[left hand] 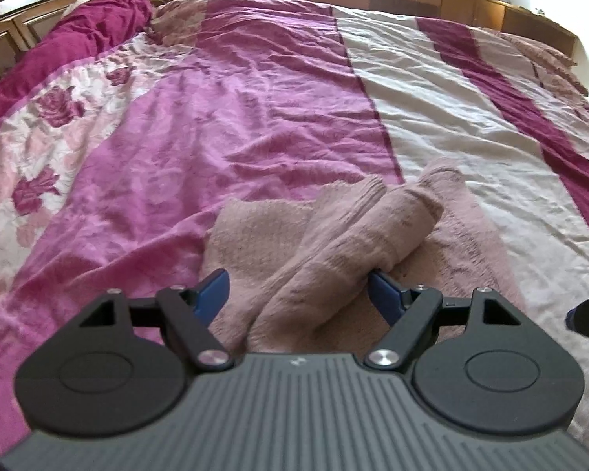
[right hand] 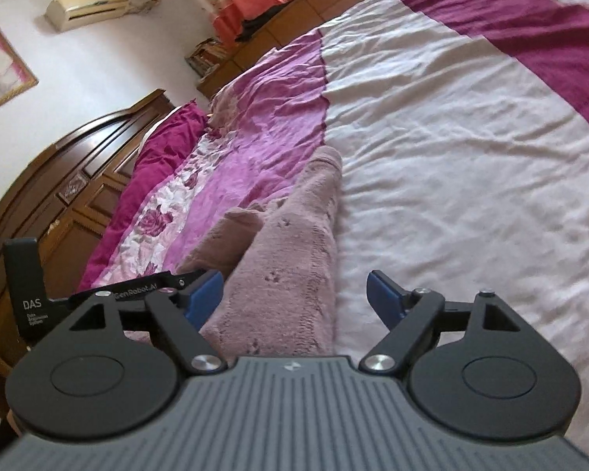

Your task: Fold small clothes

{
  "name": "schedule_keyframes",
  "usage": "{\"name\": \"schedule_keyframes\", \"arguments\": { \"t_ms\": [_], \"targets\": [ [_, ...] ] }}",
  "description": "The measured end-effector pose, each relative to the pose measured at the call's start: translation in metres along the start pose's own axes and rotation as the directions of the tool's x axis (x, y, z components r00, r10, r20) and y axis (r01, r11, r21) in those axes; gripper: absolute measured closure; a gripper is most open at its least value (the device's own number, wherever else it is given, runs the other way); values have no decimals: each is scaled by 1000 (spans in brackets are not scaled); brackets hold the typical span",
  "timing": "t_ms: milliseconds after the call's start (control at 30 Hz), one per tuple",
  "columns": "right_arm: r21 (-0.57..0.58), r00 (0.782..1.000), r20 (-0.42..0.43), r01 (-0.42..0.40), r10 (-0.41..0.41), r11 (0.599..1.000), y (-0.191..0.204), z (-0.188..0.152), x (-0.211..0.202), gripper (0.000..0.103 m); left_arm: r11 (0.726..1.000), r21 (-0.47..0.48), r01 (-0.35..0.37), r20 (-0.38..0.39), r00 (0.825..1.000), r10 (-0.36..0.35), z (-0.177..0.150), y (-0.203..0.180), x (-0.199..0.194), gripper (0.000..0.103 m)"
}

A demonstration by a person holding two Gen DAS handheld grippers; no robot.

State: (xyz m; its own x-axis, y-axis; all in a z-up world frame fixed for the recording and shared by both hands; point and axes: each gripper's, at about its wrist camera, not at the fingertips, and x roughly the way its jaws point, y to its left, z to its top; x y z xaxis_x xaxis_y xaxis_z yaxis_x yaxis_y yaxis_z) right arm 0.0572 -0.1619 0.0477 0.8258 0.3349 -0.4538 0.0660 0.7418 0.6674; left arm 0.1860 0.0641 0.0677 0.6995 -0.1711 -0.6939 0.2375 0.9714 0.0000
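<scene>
A dusty-pink knitted garment [left hand: 333,235] lies rumpled on the bed's quilt [left hand: 224,125], one sleeve folded across it. The left tool [left hand: 300,294] and right tool [right hand: 294,294] both stand spread, gripping nothing.

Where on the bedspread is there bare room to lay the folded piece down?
The pale cream band, between the dusty-pink fuzzy garment and the dark magenta stripe, lies bare. The pink band left of the garment is bare too. It is crowded only at the garment, between the left gripper and right gripper.
</scene>
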Motion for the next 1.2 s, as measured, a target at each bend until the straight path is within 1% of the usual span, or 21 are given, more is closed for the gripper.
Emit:
{"name": "schedule_keyframes", "arguments": {
  "t_ms": [167, 233, 267, 300, 333, 367, 433, 467, 500, 567, 633, 700, 800, 867, 900, 933, 1000, 1033, 1067, 1100, 1200],
  "targets": [
    [50, 1000, 5, -2, 2, 999, -15, 3, -1, 18, 996, 87, 5, 6, 1000, -6, 3, -18, 9, 25],
    [60, 1000, 12, -4, 3, 998, -18, 3, -1, 18, 996, 92, 20, 16, 1000, -22, 2, -20, 13, 31],
    [63, 1000, 12, -4, 4, 998, -20, 4, -1, 18, 996, 83, 30, 24, 999, -32, 1, -19, 14, 42],
    [66, 1000, 12, -6, 5, 998, -21, 4, -1, 18, 997, 69, 35, 31, 999, -37, 1, -17, 15, 58],
    [67, 1000, 11, -8, 7, 998, -21, 4, -1, 18, 998, 51, 44, 36, 998, -46, 1, -14, 15, 69],
    [66, 1000, 9, -9, 9, 998, -21, 4, 0, 18, 998, 23, 58, 38, 998, -59, 1, -9, 16, 83],
    [59, 1000, 2, -12, 12, 998, -20, 3, 2, 18, 999, -26, 48, 59, 997, -46, 2, 0, 12, 87],
    [54, 1000, -2, -13, 13, 998, -20, 2, 2, 18, 998, -52, 20, 78, 997, -16, 5, 6, 7, 88],
    [48, 1000, -5, -15, 16, 999, -18, 2, 3, 18, 997, -81, 4, 89, 996, 3, 7, 12, 3, 88],
    [32, 1000, -10, -22, 23, 999, -16, 0, 4, 18, 987, -162, -1, 104, 994, 18, 9, 32, -4, 88],
    [19, 999, -19, -30, 31, 999, -12, -2, 8, 18, 980, -196, -31, 89, 995, 50, 9, 48, -3, 89],
    [16, 999, -35, -37, 37, 999, -9, -5, 13, 18, 973, -220, -65, 52, 996, 79, 5, 60, 5, 89],
    [27, 996, -69, -54, 56, 998, -6, -11, 21, 18, 977, -197, -83, -1, 996, 85, -1, 63, 19, 87],
    [17, 995, -85, -54, 55, 998, -2, -15, 25, 18, 979, -178, -96, 0, 995, 98, -3, 59, 19, 85],
    [10, 994, -92, -55, 56, 998, 0, -16, 27, 18, 979, -176, -101, 1, 995, 102, -2, 58, 18, 80],
    [4, 993, -99, -59, 59, 998, 2, -18, 28, 18, 979, -178, -102, -2, 995, 103, -2, 58, 17, 78],
    [-4, 992, -108, -63, 62, 998, 4, -20, 30, 18, 977, -181, -113, -13, 994, 113, -2, 59, 15, 64],
    [-6, 992, -110, -64, 63, 998, 5, -20, 30, 18, 976, -181, -122, -19, 993, 121, -2, 60, 13, 61],
    [-7, 992, -111, -64, 63, 998, 5, -21, 30, 18, 975, -183, -127, -22, 992, 126, -3, 61, 10, 54],
    [-7, 992, -111, -64, 63, 998, 6, -21, 31, 18, 974, -186, -126, -24, 992, 124, -4, 62, 7, 51],
    [-4, 992, -114, -63, 62, 998, 7, -21, 32, 18, 975, -204, -91, -32, 996, 87, -10, 64, -6, 45]
  ]
}}
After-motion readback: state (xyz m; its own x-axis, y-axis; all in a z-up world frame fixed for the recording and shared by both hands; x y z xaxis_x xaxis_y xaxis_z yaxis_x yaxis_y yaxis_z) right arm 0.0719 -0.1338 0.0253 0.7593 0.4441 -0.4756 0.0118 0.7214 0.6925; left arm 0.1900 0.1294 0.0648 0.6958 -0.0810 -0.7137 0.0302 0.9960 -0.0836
